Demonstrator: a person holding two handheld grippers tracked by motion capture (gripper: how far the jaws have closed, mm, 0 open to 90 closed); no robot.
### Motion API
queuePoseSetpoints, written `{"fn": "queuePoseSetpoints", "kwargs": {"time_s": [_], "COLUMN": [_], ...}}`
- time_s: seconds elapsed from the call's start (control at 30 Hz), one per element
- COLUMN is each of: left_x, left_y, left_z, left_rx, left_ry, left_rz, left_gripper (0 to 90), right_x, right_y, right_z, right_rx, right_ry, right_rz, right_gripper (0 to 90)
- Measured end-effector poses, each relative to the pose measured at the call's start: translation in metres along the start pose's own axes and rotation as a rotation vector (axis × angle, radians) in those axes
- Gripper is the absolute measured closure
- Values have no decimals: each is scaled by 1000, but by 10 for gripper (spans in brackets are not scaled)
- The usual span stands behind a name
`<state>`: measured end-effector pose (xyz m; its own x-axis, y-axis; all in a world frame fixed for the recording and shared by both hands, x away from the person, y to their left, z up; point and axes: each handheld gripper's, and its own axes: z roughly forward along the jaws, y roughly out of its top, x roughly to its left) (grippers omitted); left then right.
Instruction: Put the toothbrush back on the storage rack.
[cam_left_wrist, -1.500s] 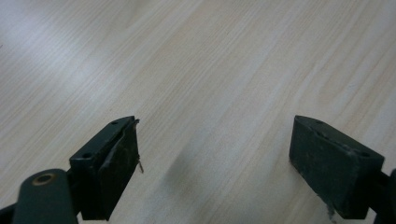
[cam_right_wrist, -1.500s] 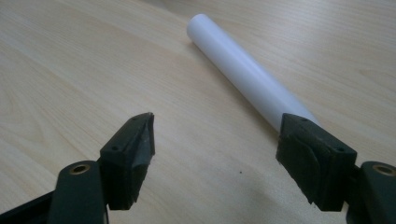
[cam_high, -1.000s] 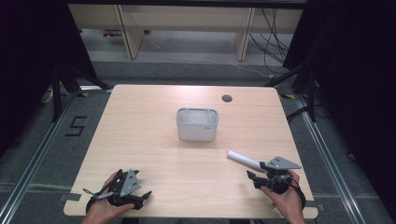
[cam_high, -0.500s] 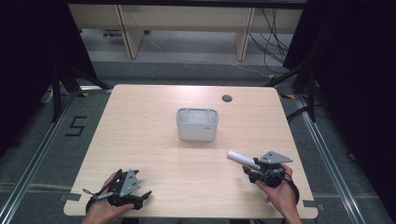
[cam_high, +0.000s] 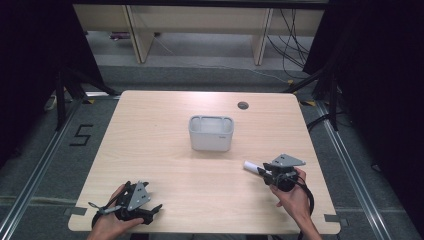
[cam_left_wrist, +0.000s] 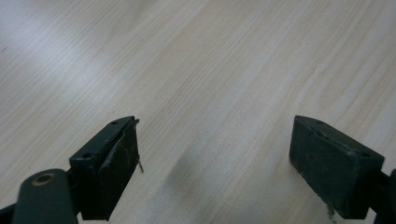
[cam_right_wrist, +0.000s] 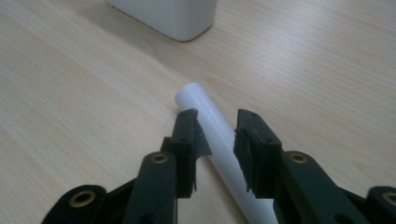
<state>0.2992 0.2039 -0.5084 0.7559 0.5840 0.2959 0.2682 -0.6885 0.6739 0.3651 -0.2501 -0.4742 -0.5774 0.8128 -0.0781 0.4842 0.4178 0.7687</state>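
Compared with a second ago, the right gripper (cam_high: 265, 172) has slid left and a little farther up the table (cam_high: 160, 150), and its jaws have just been closing around the white tube (cam_high: 251, 166); in the right gripper view they now sit narrow on either side of the tube (cam_right_wrist: 212, 119), pressing its flanks. The tube lies on the table's near right part, its long axis running from the right gripper toward the far left, with the free round end pointing at the white bin (cam_high: 211, 133) that stands at the table's middle. The left gripper (cam_high: 145, 212) rests at the near left edge, jaws wide apart over bare wood with nothing between them. The table is pale wood grain with a dark grommet hole (cam_high: 243, 105) at the far right; grey floor, shelving legs and cables lie beyond.
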Motion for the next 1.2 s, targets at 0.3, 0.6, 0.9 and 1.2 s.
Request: {"fn": "queuePoseSetpoints", "kwargs": {"time_s": [0.3, 0.6, 0.9, 1.2], "left_x": [1, 0, 1, 0], "left_y": [-1, 0, 0, 0], "left_z": [0, 0, 0, -1], "left_rx": [-12, -12, -8, -7], "left_ry": [0, -7, -9, -12], "left_rz": [-18, -19, -6, -3], "left_gripper": [153, 153, 153, 153], "right_x": [0, -3, -2, 1], "right_y": [12, 23, 25, 26], "right_z": [13, 26, 43, 50], "right_rx": [14, 20, 89, 117], "right_ry": [-18, -29, -14, -9], "right_rz": [-9, -33, -31, -26], "right_gripper": [832, 890, 890, 884]}}
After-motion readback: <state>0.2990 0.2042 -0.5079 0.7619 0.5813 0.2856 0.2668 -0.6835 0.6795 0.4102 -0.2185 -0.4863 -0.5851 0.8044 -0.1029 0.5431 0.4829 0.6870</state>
